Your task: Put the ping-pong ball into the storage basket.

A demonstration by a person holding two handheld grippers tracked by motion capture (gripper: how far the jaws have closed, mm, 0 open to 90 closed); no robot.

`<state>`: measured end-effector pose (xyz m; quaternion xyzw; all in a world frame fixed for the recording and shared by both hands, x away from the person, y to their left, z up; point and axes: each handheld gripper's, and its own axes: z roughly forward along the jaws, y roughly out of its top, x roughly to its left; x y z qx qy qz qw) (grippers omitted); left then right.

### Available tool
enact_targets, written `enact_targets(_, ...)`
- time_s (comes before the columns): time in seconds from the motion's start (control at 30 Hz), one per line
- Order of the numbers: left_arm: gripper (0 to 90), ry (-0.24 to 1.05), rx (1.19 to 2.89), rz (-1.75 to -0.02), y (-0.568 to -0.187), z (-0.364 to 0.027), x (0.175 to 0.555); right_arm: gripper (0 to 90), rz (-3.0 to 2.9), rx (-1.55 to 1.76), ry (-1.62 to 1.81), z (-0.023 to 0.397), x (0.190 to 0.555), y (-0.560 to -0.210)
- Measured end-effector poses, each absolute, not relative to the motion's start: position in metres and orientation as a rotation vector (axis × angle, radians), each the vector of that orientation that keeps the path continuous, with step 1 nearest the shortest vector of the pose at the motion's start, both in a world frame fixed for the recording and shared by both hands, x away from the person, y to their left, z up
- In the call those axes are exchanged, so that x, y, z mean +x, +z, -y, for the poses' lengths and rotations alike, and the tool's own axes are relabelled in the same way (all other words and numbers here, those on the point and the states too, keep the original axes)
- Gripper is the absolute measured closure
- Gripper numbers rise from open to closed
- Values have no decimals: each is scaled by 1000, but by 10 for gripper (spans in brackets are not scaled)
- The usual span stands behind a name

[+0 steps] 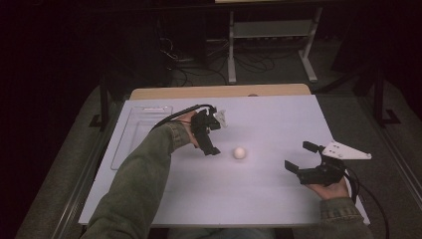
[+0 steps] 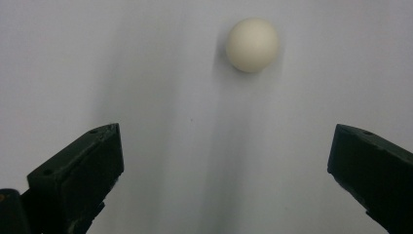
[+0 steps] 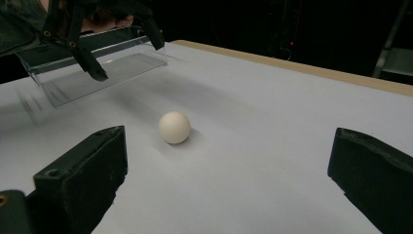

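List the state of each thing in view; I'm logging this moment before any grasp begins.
Small white ball: resting free on the white table, ungripped.
Clear plastic tray: lying at the table's left side, empty.
Left gripper: open, above the table beside the ball.
Right gripper: open, holding nothing.

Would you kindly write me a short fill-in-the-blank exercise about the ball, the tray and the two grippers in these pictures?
1. The white ball lies on the table between the two ____.
2. The jaws of the left gripper stand ____.
3. The clear tray sits near the table's ____ edge, seen from the person's side.
4. The right gripper holds ____.

Missing words: grippers; open; left; nothing
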<state>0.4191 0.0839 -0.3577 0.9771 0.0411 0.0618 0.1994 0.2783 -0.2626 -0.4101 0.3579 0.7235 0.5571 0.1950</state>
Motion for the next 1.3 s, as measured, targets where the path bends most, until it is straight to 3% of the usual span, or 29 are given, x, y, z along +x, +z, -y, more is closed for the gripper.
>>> enact_targets(1.3,0,123,2735,-82,-379,-58,430,4,-2036,1008,1562,265,280,-412)
